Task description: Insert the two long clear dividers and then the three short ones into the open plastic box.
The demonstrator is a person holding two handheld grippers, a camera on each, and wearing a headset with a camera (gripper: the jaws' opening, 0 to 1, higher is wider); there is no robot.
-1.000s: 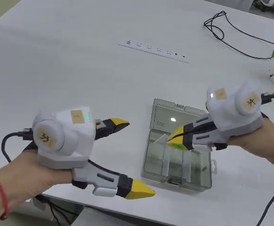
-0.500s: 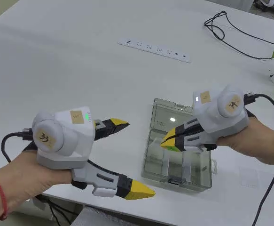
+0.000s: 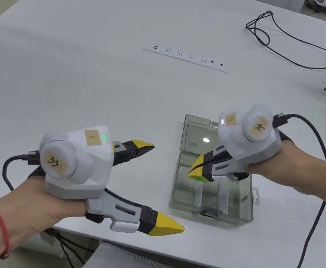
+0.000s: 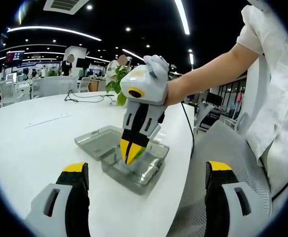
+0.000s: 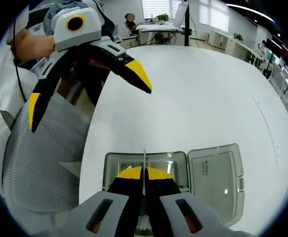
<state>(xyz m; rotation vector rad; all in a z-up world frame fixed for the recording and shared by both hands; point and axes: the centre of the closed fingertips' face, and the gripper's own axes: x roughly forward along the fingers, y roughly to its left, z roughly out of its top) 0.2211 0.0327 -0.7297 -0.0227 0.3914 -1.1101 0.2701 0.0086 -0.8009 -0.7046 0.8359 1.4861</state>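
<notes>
While the left gripper (image 3: pixel 160 186) keeps its place left of the open plastic box (image 3: pixel 183 190), jaws spread wide and empty, the head view shows the right gripper (image 3: pixel 196 170) has come in from the box's right side. It now hangs lower, over the far left part of the tray. Its jaws are pinched narrow, and what they pinch is too thin to make out here. Two clear uprights (image 3: pixel 198 195) already stand in the tray, and the lid lies flat behind it. I judge that an insertion is at hand, not a fetch.

In the left gripper view, its own jaws rise far apart at the bottom with nothing between them. The box sits ahead on the white table (image 4: pixel 30 148). The right gripper points steeply down, its yellow tips at or just inside the tray rim; I cannot tell whether they touch.

In the right gripper view, the jaws are closed on the clear divider (image 5: pixel 144 160), which shows edge-on as a thin line rising from the tips. The tray lies directly below and ahead, with the line crossing its near wall around the middle, and the lid is off to the right. The divider looks roughly lined up with the tray, but whether it has met a slot is hidden.
</notes>
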